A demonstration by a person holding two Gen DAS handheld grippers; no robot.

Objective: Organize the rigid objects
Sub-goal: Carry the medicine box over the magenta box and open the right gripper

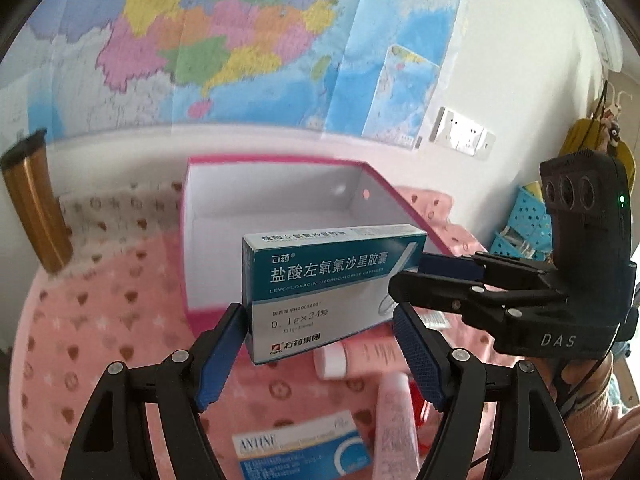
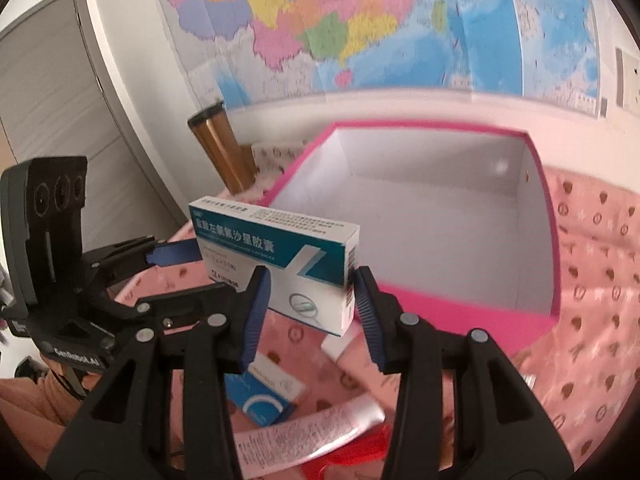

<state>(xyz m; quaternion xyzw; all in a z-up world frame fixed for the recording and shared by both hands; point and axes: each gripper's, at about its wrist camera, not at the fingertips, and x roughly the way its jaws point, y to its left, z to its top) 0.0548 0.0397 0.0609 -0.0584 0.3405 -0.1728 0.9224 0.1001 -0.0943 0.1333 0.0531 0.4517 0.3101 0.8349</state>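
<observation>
Box (image 2: 440,216) pink, open, white interior bare

Glossy cardboard medicine box (image 1: 328,280); fleecy pink cloth (image 1: 100,340)

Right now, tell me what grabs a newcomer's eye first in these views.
The teal-and-white medicine box is held in the air, with the left gripper and the right gripper both set around it, jaws apparently touching it. Just behind it stands an open pink storage box, white inside, on the pink cloth. A big colourful map fills the wall beyond.
</observation>
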